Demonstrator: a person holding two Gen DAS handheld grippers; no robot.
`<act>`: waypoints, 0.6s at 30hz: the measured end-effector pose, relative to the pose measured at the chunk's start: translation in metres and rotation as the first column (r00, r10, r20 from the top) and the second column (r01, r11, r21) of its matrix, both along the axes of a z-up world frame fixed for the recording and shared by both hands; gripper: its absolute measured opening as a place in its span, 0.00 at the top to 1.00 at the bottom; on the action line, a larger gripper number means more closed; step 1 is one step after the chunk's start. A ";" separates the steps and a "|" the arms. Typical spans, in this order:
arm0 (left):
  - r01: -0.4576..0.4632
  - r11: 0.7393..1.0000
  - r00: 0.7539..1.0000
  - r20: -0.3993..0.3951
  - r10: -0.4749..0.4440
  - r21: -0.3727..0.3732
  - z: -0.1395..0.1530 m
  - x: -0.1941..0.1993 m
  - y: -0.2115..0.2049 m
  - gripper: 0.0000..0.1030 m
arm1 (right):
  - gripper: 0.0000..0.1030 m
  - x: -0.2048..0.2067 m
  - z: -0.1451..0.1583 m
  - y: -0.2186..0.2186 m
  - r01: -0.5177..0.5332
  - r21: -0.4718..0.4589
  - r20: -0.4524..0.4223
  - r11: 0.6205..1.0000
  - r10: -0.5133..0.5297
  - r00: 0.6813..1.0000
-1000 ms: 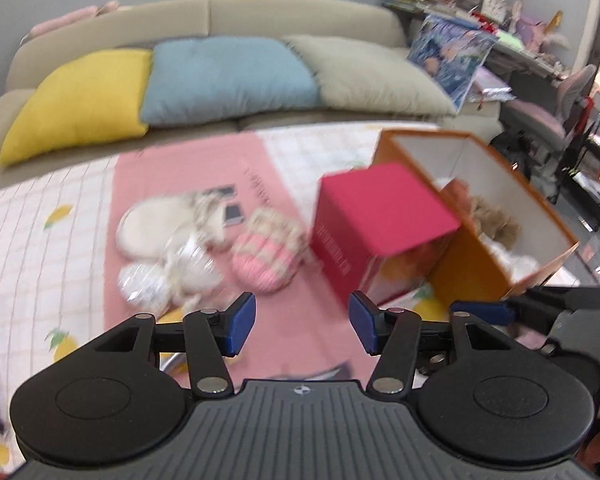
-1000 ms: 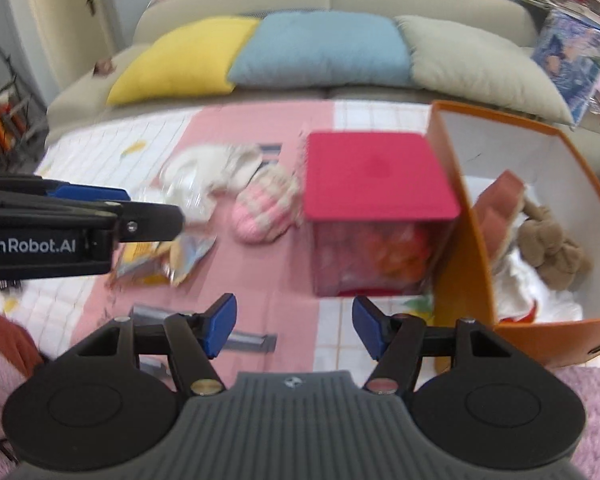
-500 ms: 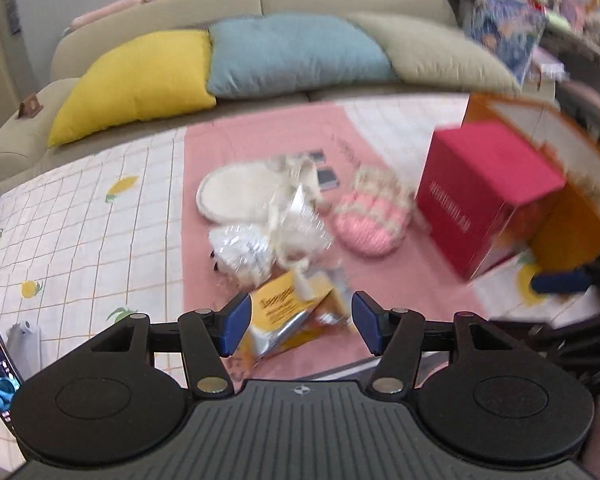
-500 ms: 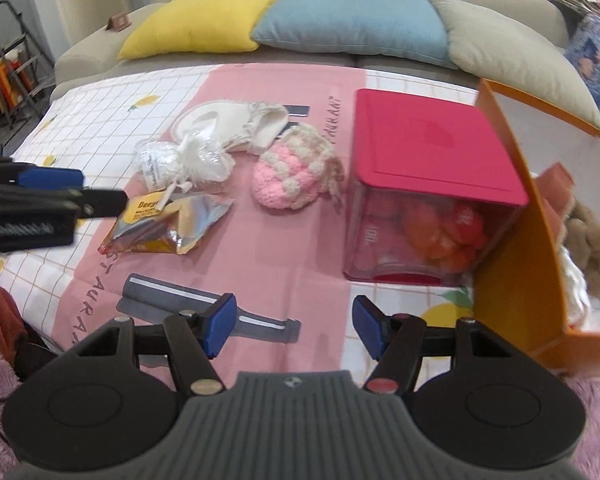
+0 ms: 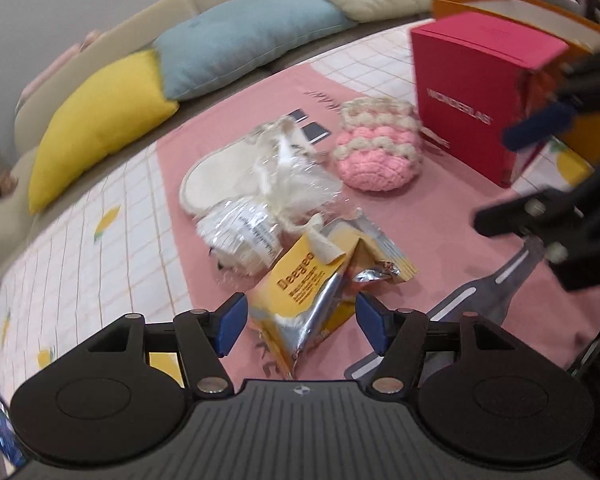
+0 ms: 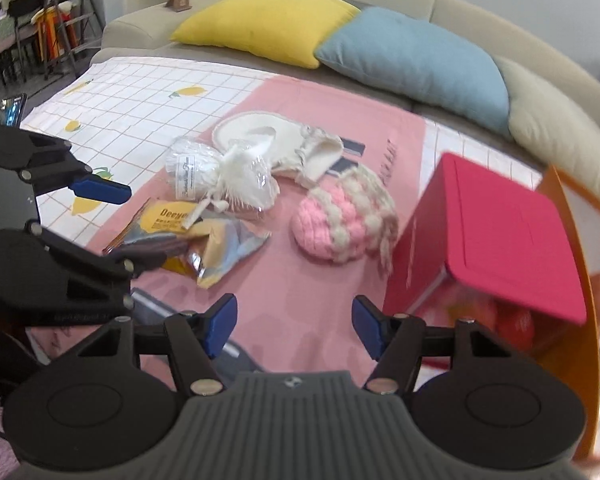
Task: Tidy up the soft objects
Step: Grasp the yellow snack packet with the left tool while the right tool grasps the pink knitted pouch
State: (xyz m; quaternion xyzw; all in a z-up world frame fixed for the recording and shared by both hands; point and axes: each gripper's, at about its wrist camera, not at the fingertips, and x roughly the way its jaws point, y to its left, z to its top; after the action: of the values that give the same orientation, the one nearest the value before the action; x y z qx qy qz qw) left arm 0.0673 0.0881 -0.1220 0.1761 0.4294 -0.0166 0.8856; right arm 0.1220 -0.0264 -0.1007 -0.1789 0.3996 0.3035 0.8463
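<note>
We are holding the left gripper (image 5: 298, 322) wide open just above a yellow and silver snack bag (image 5: 320, 284), its blue fingertips (image 5: 230, 322) sitting on either side of the bag's near end; we cannot tell whether they are touching it. The bag is lying crumpled on a pink mat (image 5: 420, 220) spread over a white checked cloth (image 5: 112, 248).

Just beyond the bag, a plastic-wrapped white bundle (image 5: 256, 220) is resting against a cream slipper (image 5: 216, 180). Beside these, a pink and cream crocheted pouch (image 5: 378, 148) is sitting close to a red box (image 5: 480, 92), which is standing against an orange box (image 5: 516, 6).

We are holding the right gripper (image 6: 294, 324) wide open too, gripping nothing, over bare mat near the red box (image 6: 496, 232). In its view the left gripper (image 6: 140, 228) is reaching in from the left, one finger over the bag (image 6: 204, 240), with the pouch (image 6: 340, 224) lying between bag and box.

Behind everything, a yellow cushion (image 6: 268, 24) and a blue cushion (image 6: 416, 60) are leaning on a beige sofa (image 6: 500, 28).
</note>
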 end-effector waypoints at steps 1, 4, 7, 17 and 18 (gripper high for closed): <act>0.016 1.000 1.000 0.000 -0.016 0.006 -0.002 0.001 -0.001 0.28 | 0.39 0.003 0.000 0.002 0.001 0.003 0.003 1.000 -0.001 1.000; 0.049 0.999 0.999 -0.013 -0.049 0.024 -0.009 0.007 -0.003 0.28 | 0.39 0.011 0.001 0.009 0.004 0.017 0.003 1.000 -0.004 1.000; 0.085 0.993 0.996 -0.029 -0.083 0.081 -0.019 0.012 -0.007 0.28 | 0.39 0.017 0.000 0.016 0.003 0.020 0.000 1.000 -0.003 1.000; 0.022 0.999 0.997 -0.079 -0.024 -0.032 -0.030 0.028 0.007 0.21 | 0.39 0.023 -0.008 0.027 -0.001 0.025 -0.002 1.000 0.001 1.000; -0.007 0.998 0.996 -0.090 0.002 -0.061 -0.030 0.030 0.011 0.21 | 0.39 0.024 -0.009 0.028 0.001 0.020 0.009 1.000 -0.001 1.000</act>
State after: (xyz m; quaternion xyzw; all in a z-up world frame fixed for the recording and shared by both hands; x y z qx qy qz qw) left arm 0.0971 0.0988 -0.1519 0.1468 0.4683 -0.0356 0.8706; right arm 0.1459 0.0016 -0.1099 -0.1716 0.3927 0.3063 0.8500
